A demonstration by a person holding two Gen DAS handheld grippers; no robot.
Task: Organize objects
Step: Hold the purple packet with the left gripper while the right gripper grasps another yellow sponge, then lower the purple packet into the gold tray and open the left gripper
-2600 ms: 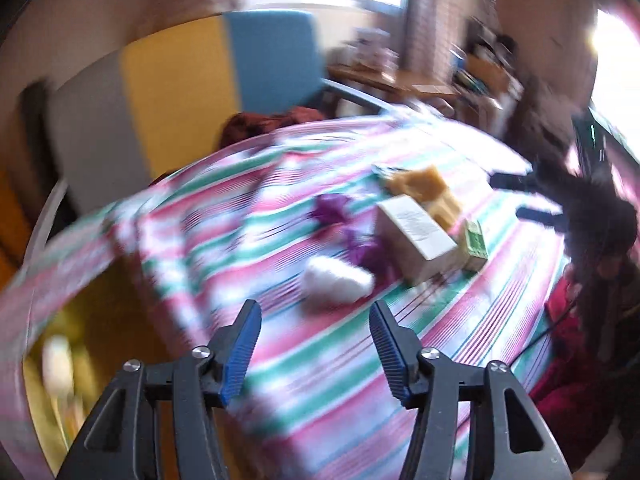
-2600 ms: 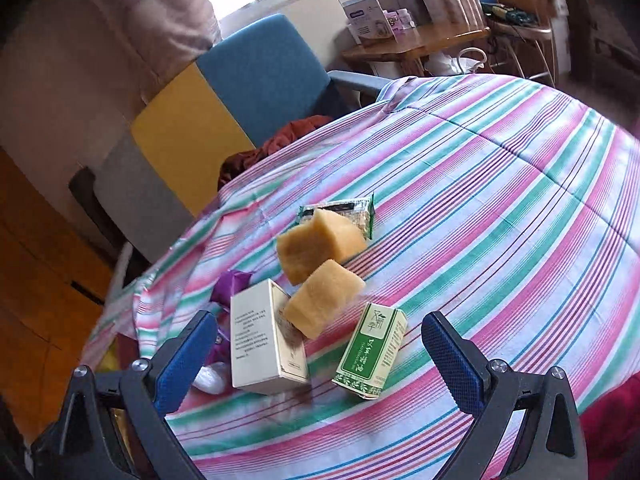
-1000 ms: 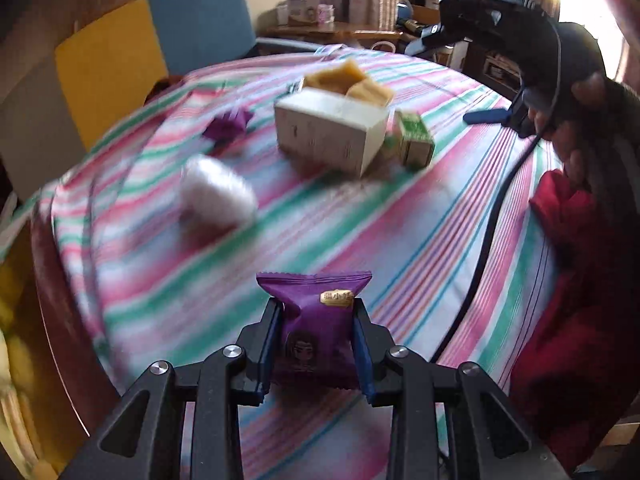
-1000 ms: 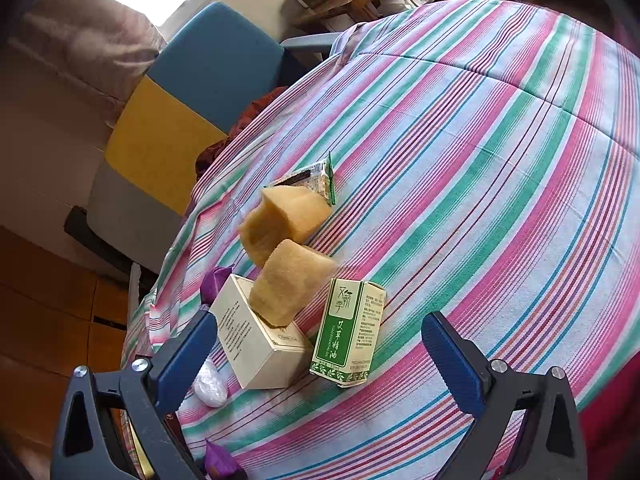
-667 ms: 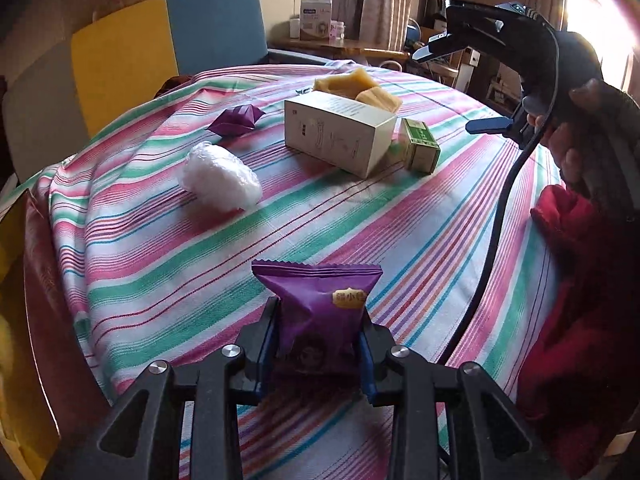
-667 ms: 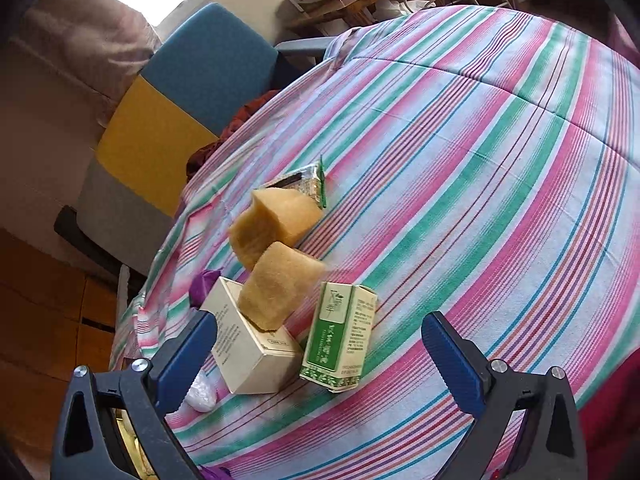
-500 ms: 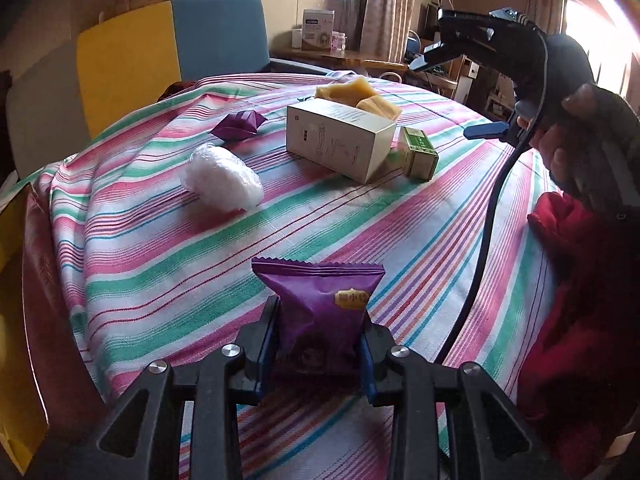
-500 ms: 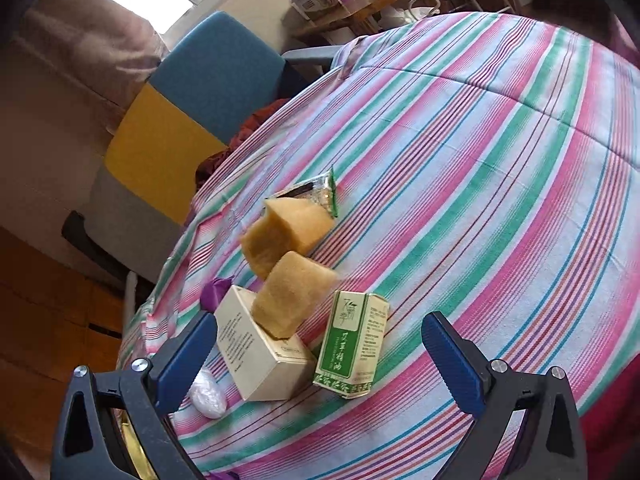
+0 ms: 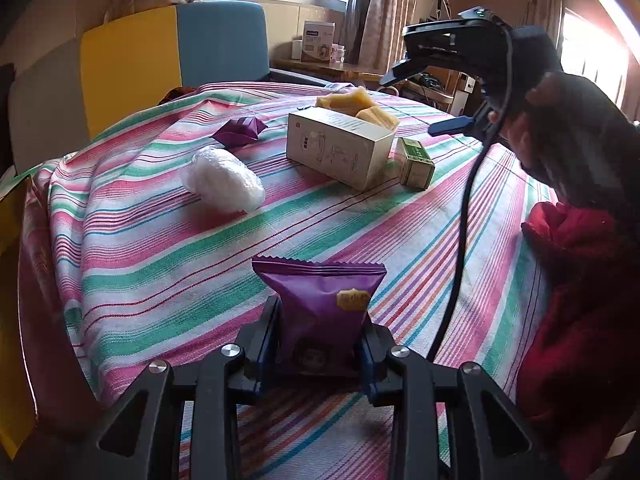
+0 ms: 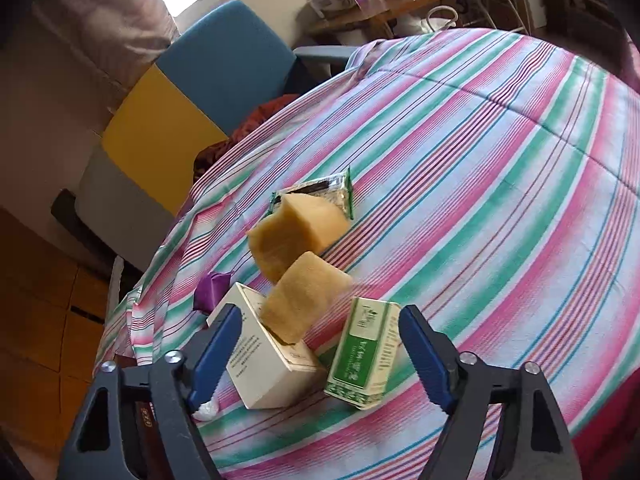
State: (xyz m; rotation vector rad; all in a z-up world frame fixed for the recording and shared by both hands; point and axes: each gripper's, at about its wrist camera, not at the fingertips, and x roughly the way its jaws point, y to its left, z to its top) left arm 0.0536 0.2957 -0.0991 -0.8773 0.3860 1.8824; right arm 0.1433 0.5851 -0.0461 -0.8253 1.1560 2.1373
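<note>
My left gripper (image 9: 318, 344) is shut on a purple snack packet (image 9: 320, 304), held just above the near edge of the striped tablecloth (image 9: 168, 248). Farther on lie a white wrapped bundle (image 9: 222, 179), a second purple packet (image 9: 239, 131), a white box (image 9: 340, 148), a small green box (image 9: 416, 163) and two yellow sponge blocks (image 9: 356, 106). My right gripper (image 10: 320, 354) is open and empty, hovering above the white box (image 10: 266, 360), the green box (image 10: 364, 356) and the sponge blocks (image 10: 304, 296). It also shows in the left wrist view (image 9: 452, 80).
A green foil packet (image 10: 320, 192) lies behind the sponges. A blue, yellow and grey chair (image 9: 132, 64) stands behind the table. A wooden side table with boxes (image 10: 360, 4) is at the back. A red garment (image 9: 580, 304) hangs at the right table edge.
The left gripper closed on the purple packet and pulled it to the near table edge. The right gripper's fingers have narrowed and it sank closer to the boxes.
</note>
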